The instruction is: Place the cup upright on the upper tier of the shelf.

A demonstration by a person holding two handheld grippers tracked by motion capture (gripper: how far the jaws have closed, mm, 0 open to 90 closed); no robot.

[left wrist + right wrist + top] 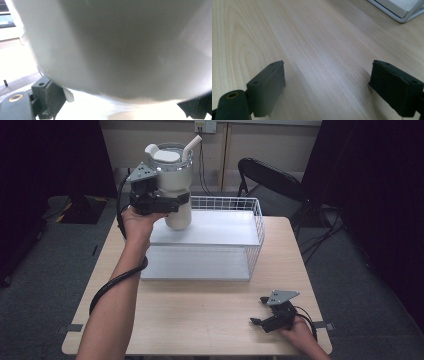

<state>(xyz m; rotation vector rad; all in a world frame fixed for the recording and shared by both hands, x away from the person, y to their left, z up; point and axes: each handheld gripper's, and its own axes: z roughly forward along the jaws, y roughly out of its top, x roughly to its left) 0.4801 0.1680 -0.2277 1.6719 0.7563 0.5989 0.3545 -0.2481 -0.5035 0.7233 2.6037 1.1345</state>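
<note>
Squeezing the big white cup [175, 180] in my left gripper [167, 202], I lift it over the shelf [210, 232] top; my right gripper [267, 315] rests wide apart.

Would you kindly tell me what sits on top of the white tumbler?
A clear lid with a white straw caps the tumbler, which the left gripper holds above the wire shelf. The lid covers whatever is inside.

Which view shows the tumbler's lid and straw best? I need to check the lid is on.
The high view: the white tumbler appears whole, lid and straw included, clamped by the left gripper above the wire rack. The left gripper view gives just its blurred wall.
</note>
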